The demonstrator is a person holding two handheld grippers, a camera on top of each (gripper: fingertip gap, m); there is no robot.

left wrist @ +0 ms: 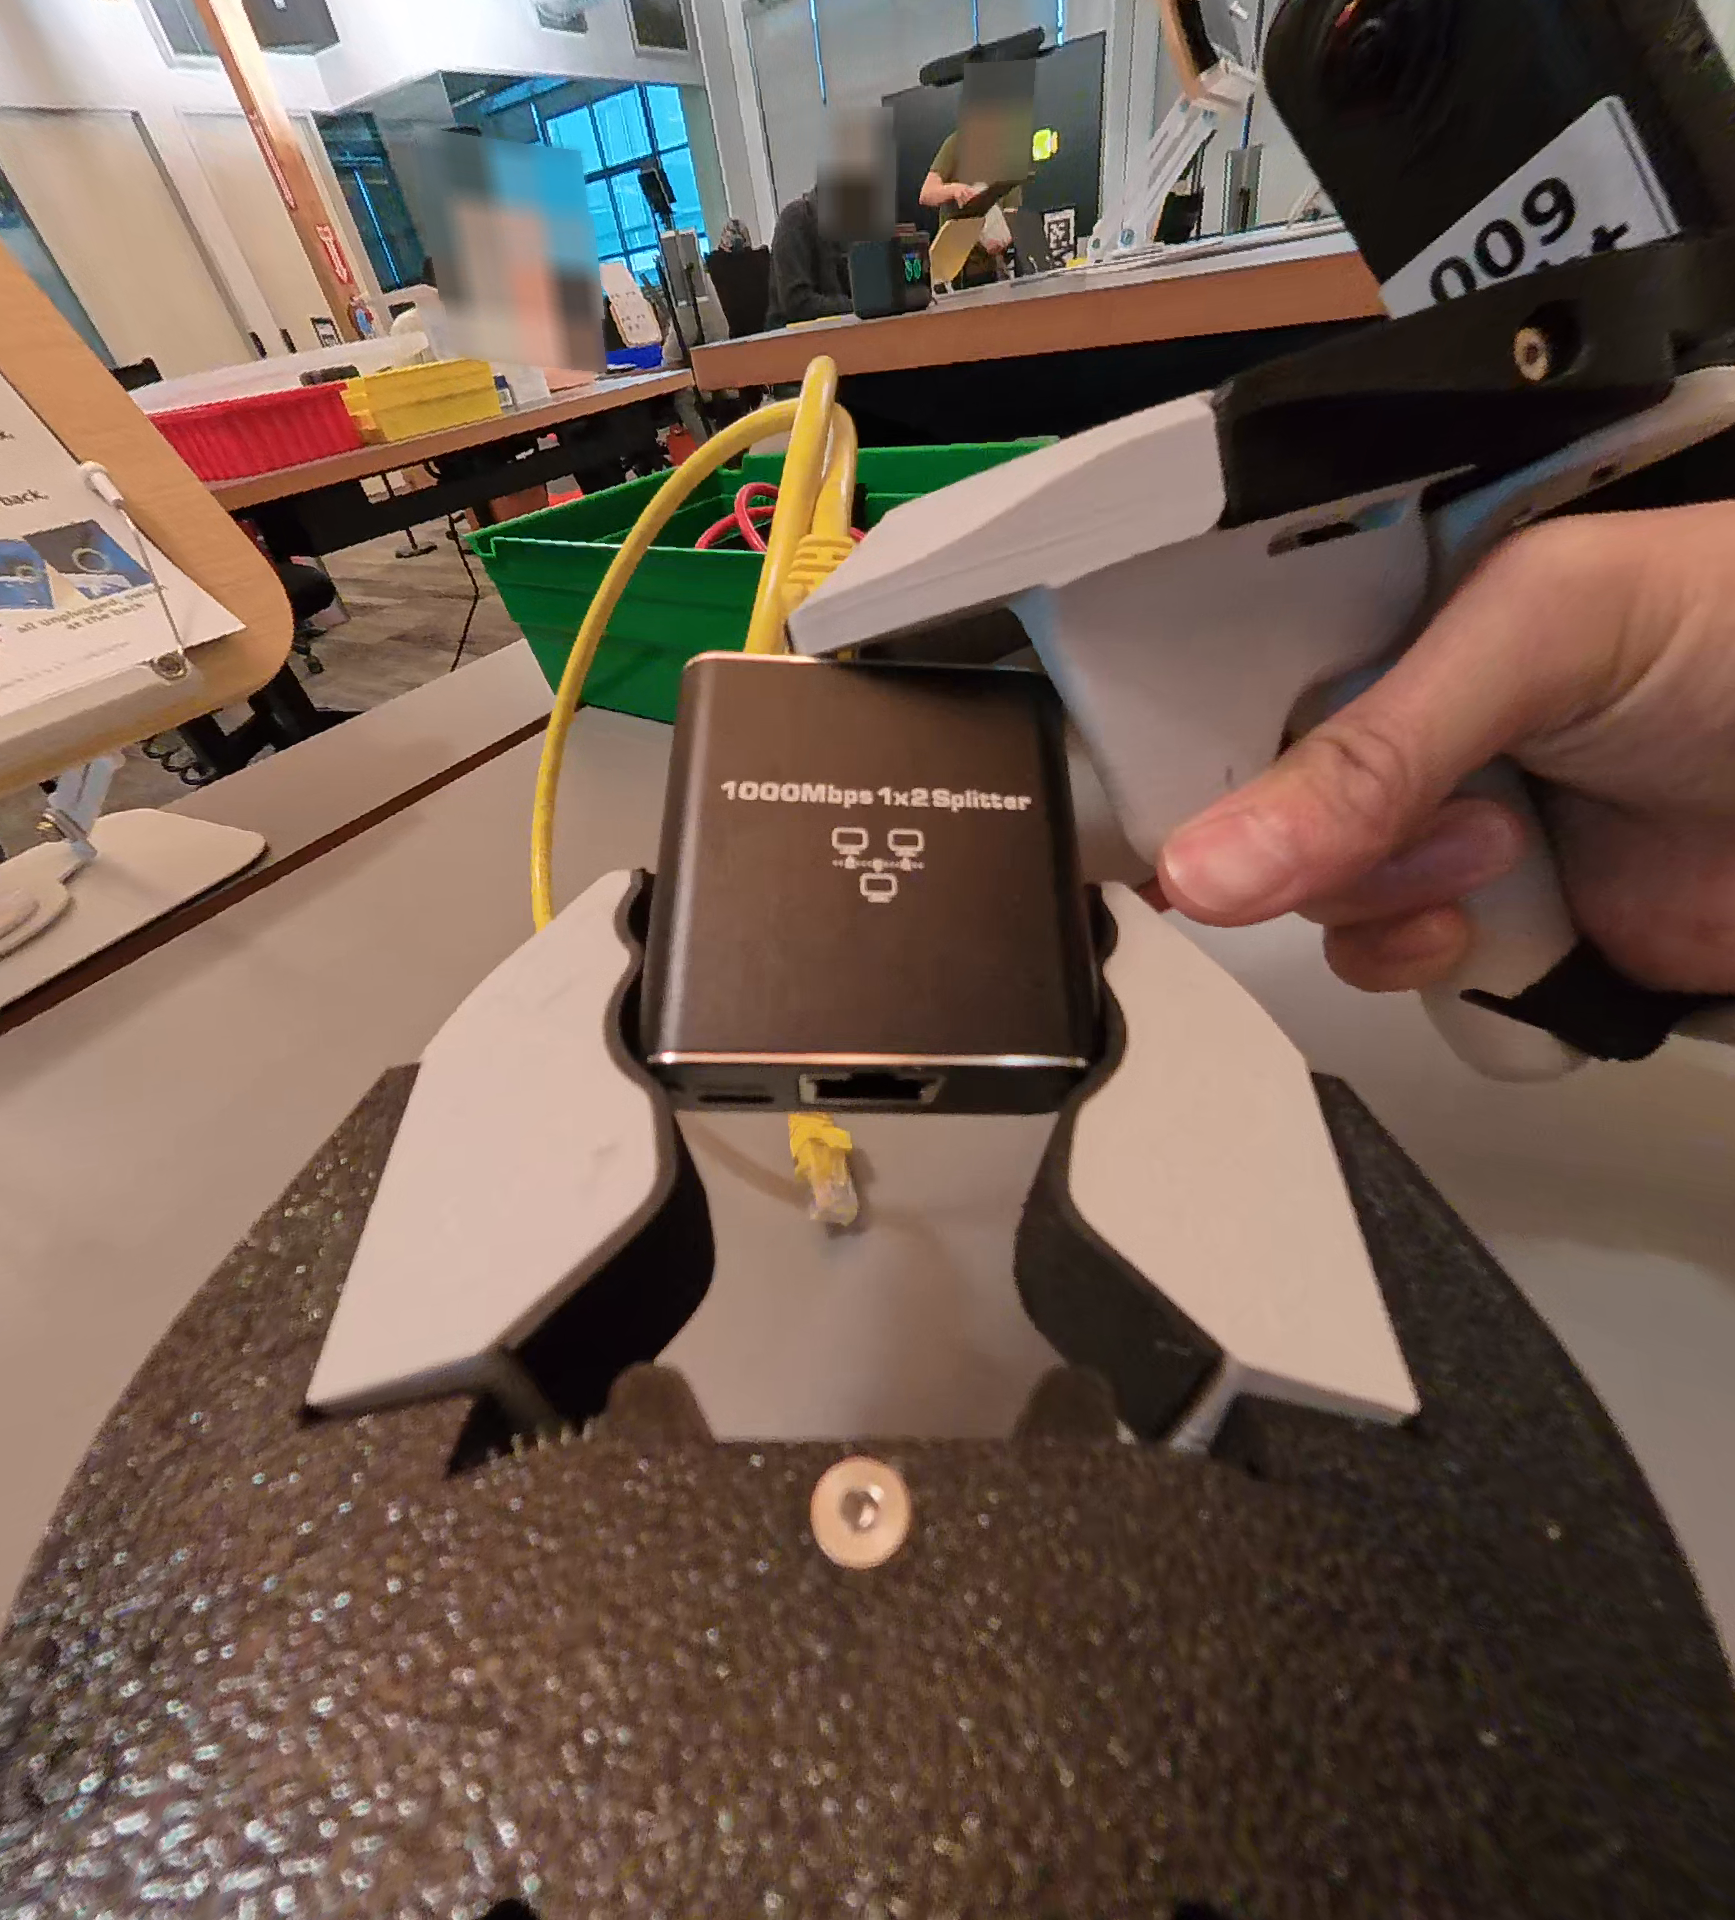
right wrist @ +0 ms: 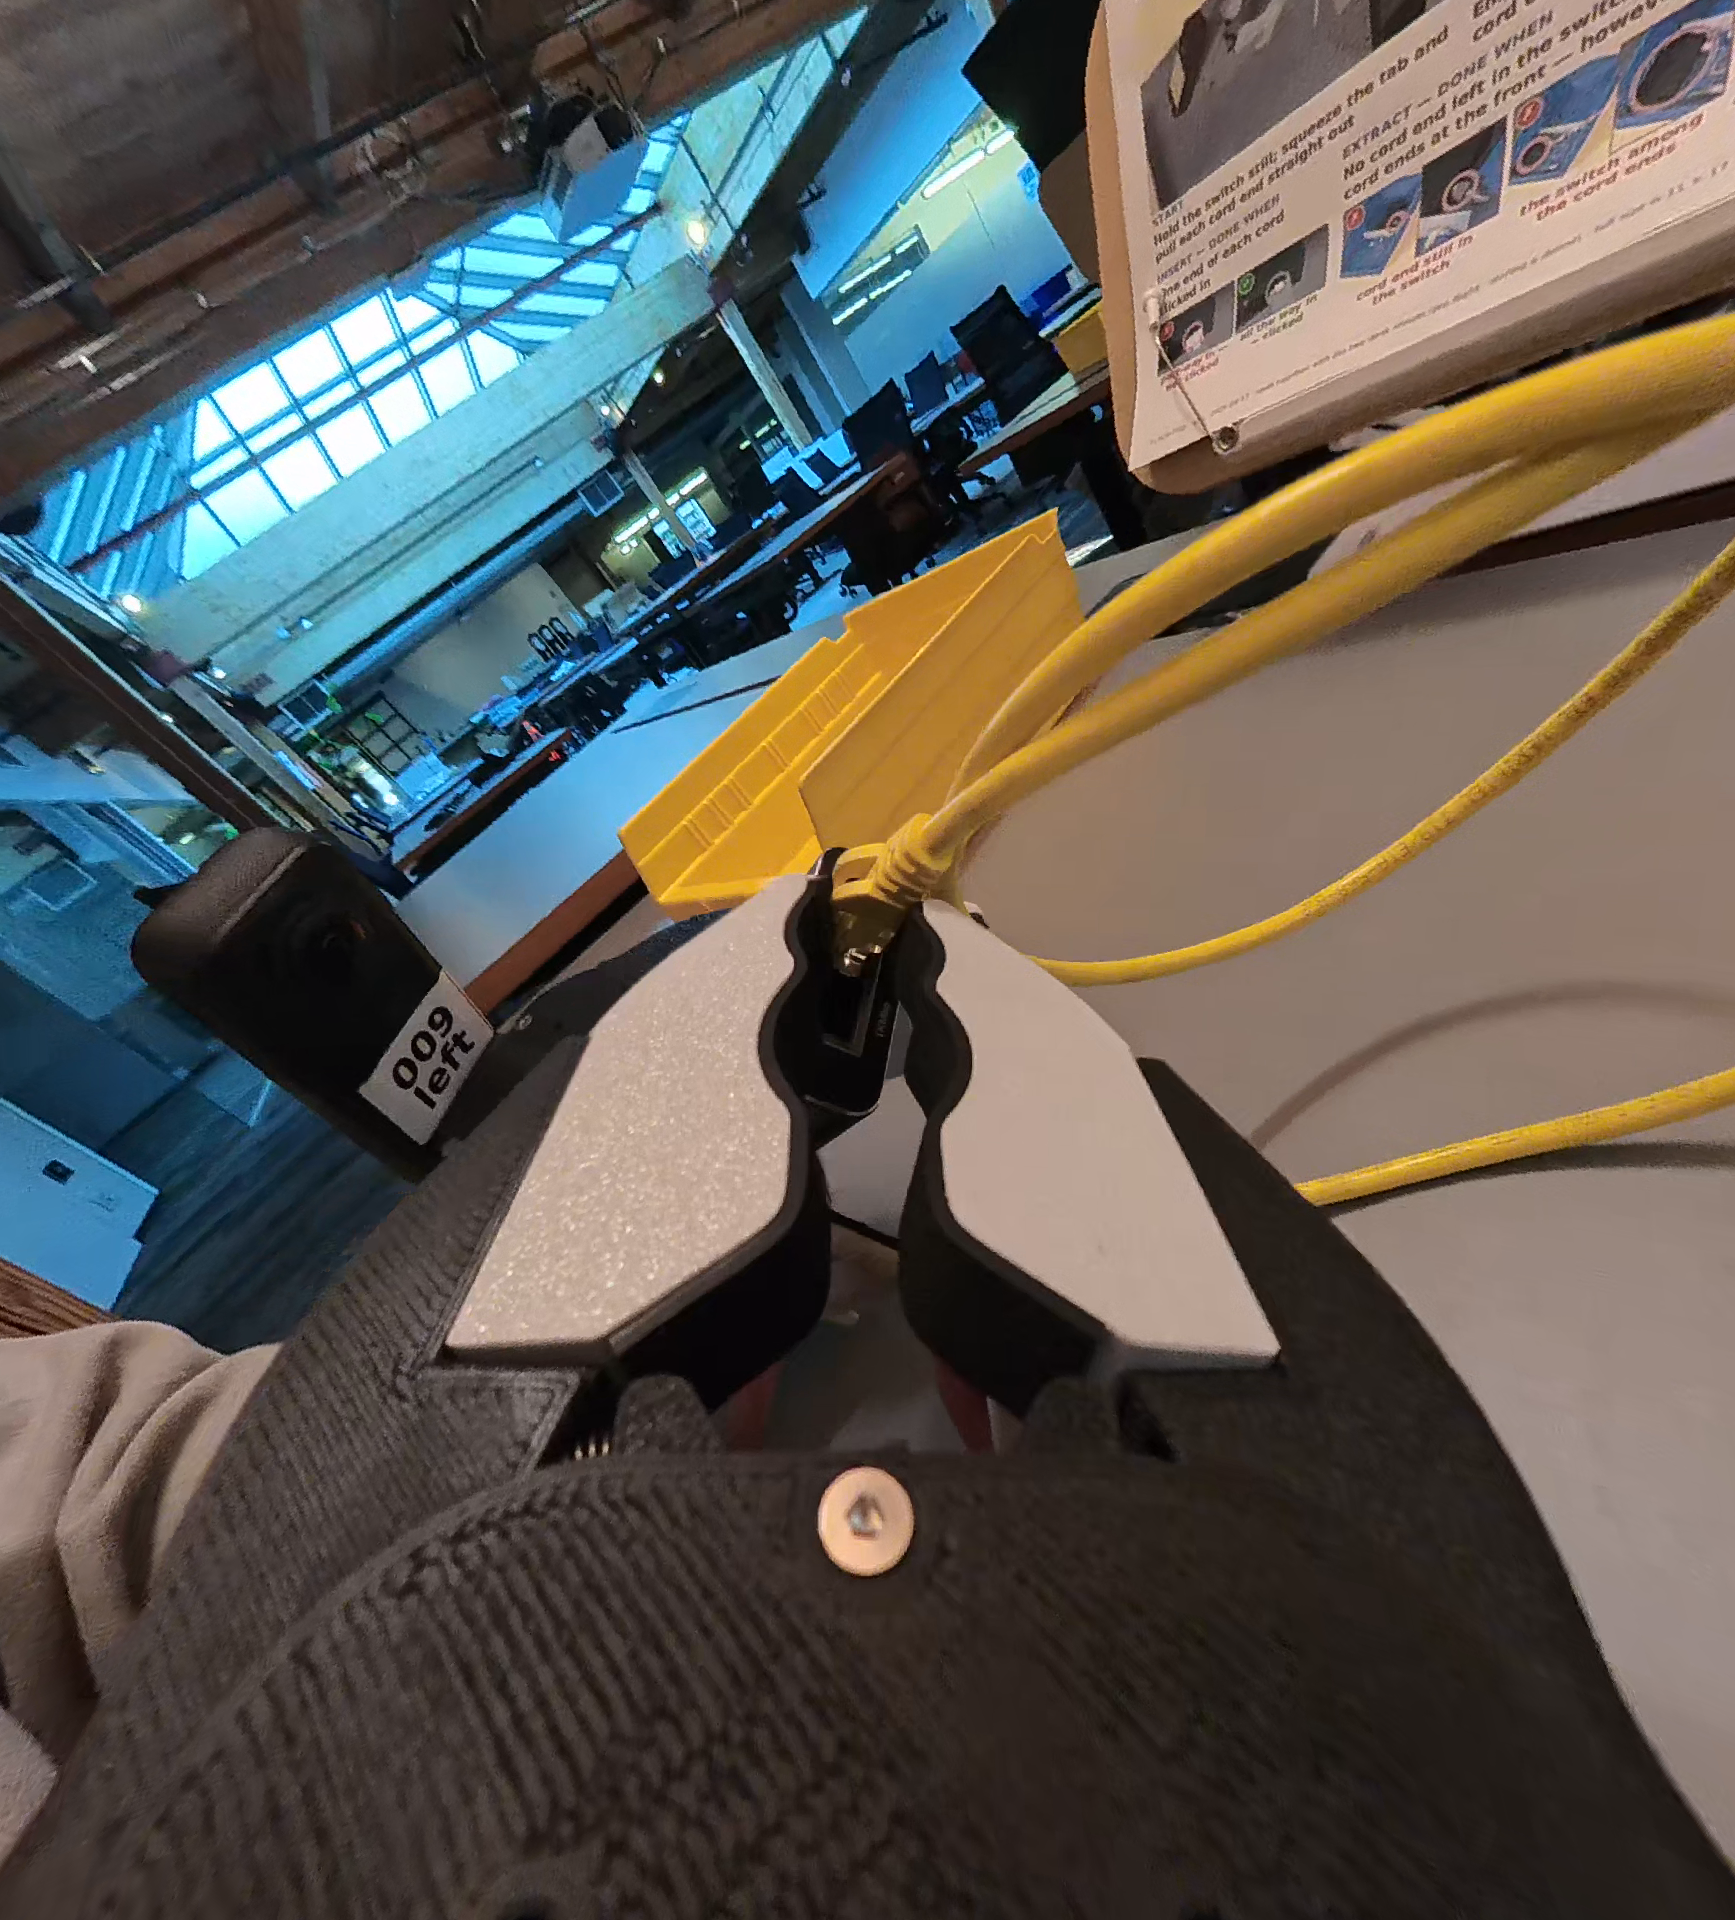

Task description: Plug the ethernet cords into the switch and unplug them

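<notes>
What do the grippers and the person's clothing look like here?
Both grippers, left and right, have pale grey fingers lined with black pads on a speckled black body with one silver screw. Each carries a black camera with a white label. A beige sleeve shows.

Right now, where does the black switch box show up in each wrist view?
Left wrist view: the black switch box sits at centre, clamped between the left gripper fingers, one empty port facing the camera.
Right wrist view: only its port end shows, just above centre, between the right gripper fingers.
Shared landmark: the yellow ethernet cord.
</notes>
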